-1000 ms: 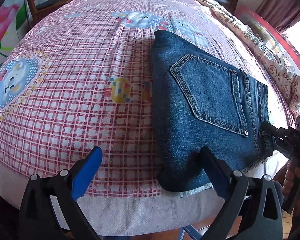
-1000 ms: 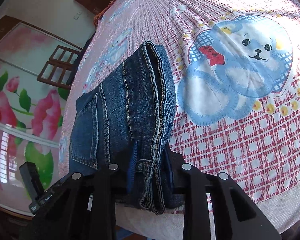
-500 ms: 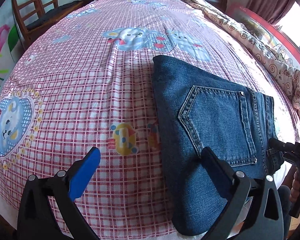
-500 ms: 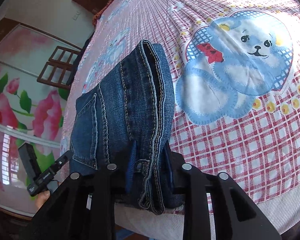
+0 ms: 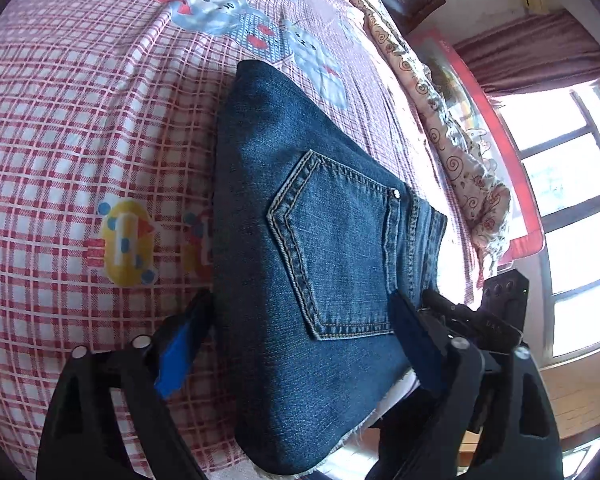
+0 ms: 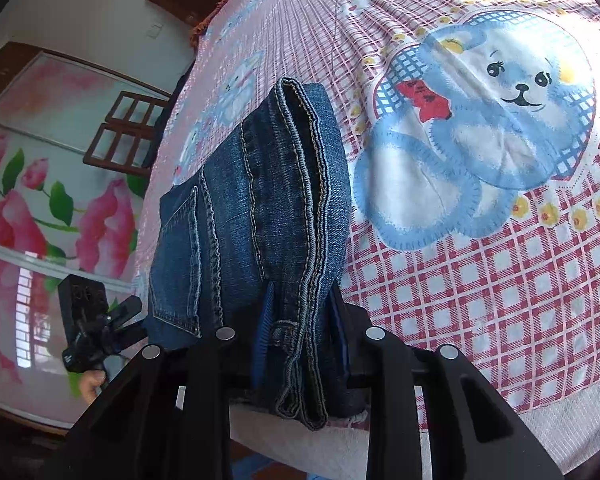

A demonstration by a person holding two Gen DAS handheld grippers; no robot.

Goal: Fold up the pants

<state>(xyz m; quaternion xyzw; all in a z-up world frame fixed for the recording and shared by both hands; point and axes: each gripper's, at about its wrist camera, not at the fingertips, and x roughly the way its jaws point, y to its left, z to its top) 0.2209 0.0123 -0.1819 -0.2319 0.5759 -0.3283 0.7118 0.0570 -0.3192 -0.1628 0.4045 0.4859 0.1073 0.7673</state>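
The right tongs (image 6: 298,328) are gripping the waistband edge of the folded pants (image 5: 324,264). The left tongs (image 5: 300,336) have just been closing, standing wide astride the pants' near end, pads not visibly pressing. The bed (image 5: 60,128), in a pink checked sheet, is bearing the pants near its front edge. A back pocket (image 5: 336,248) is facing up.
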